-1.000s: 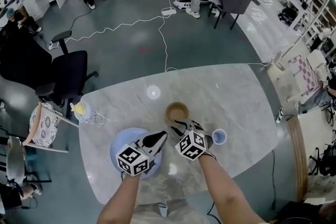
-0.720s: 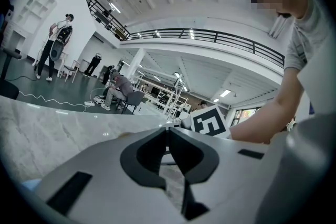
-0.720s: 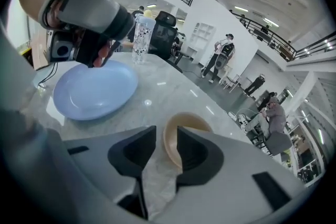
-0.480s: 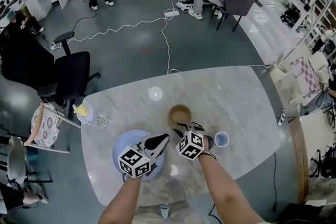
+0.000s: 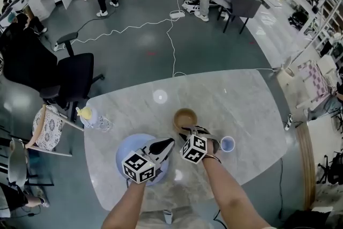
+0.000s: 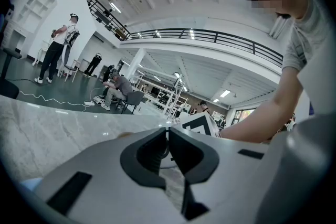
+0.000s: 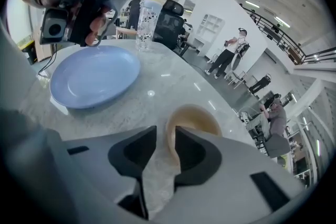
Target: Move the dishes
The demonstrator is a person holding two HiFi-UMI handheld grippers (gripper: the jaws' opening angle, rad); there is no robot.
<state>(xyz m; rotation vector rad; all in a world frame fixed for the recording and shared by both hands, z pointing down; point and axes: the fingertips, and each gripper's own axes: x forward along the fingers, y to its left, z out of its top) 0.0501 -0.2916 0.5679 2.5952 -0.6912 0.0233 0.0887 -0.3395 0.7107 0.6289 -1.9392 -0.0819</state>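
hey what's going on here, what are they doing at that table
A person at a marble table holds a claw in each hand. The right claw is open, its jaws just having been opening, with the near rim of the tan bowl between them, not gripped. The left claw is shut and empty over the blue plate. A small blue cup stands off to the right.

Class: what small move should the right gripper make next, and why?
Probably lower the right gripper slightly, then close on the near rim of the tan bowl. Its jaws have just opened and stand apart, with that rim in the gap, not yet gripped.
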